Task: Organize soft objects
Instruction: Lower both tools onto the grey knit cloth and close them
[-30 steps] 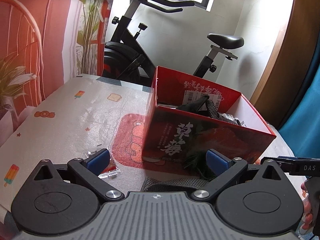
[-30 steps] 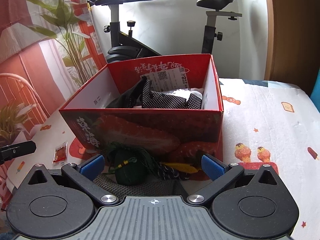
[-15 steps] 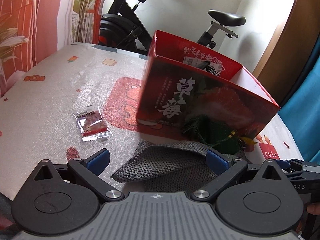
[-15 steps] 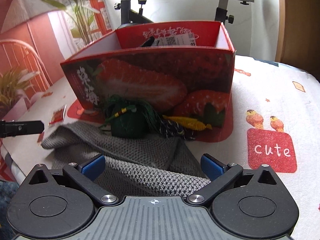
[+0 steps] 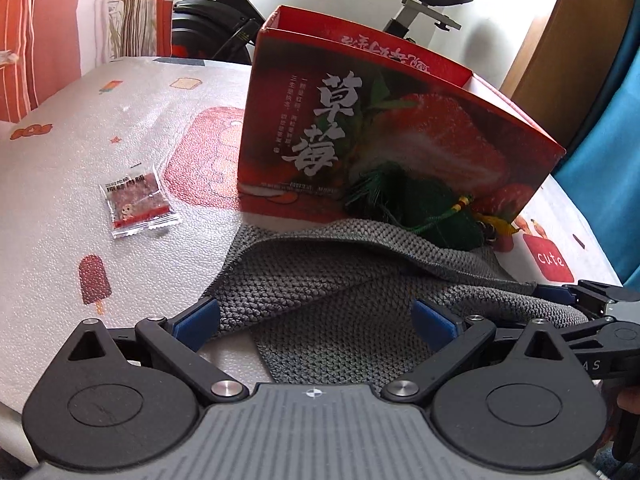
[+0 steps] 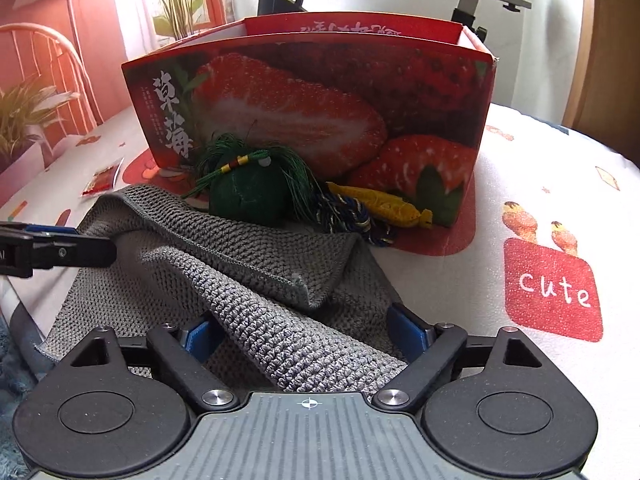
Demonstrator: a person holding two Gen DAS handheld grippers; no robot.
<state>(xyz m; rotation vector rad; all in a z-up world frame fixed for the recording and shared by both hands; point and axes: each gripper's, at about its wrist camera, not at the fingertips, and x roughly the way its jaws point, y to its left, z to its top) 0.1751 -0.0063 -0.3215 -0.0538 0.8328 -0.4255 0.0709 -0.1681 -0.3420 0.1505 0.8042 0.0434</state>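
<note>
Grey knit cloth [image 5: 344,280] [image 6: 248,280], coarse chunky weave, stitched hem along one edge, lies rumpled on the table [image 5: 80,152] [image 6: 540,184] in front of the red strawberry box [image 5: 400,128] [image 6: 320,92]. One flap is folded over diagonally, making a raised ridge across the cloth; near edge reaches the table's near edge in the right wrist view.

Left claw [image 5: 316,316] released, jaws spread wide, blue pads either side of the cloth's near-left portion; left pad just beside the cloth's corner, not pinching. Right claw [image 6: 308,328] also released, jaws wide, cloth's folded ridge running between the blue pads; whether the pads touch the fabric, cannot tell. Each claw's tip shows at the edge of the other's view, over the cloth's side.

Dark green tasselled pouch [image 5: 436,216] [image 6: 252,196] with green fringe and a yellow-red bead cord sits on the cloth's far edge, against the box front. Just right of it a blue-gold braided cord [image 6: 348,216] and a yellow fish-shaped charm [image 6: 384,204], also at the box base.

Small clear snack packet [image 5: 138,204] [image 6: 100,180] with red contents lies flat left of the box, apart from the cloth. Table cover is white with cartoon prints, red "cute" patch [image 5: 550,258] [image 6: 554,288] to the right. Exercise bike [image 5: 224,20] behind the table.
</note>
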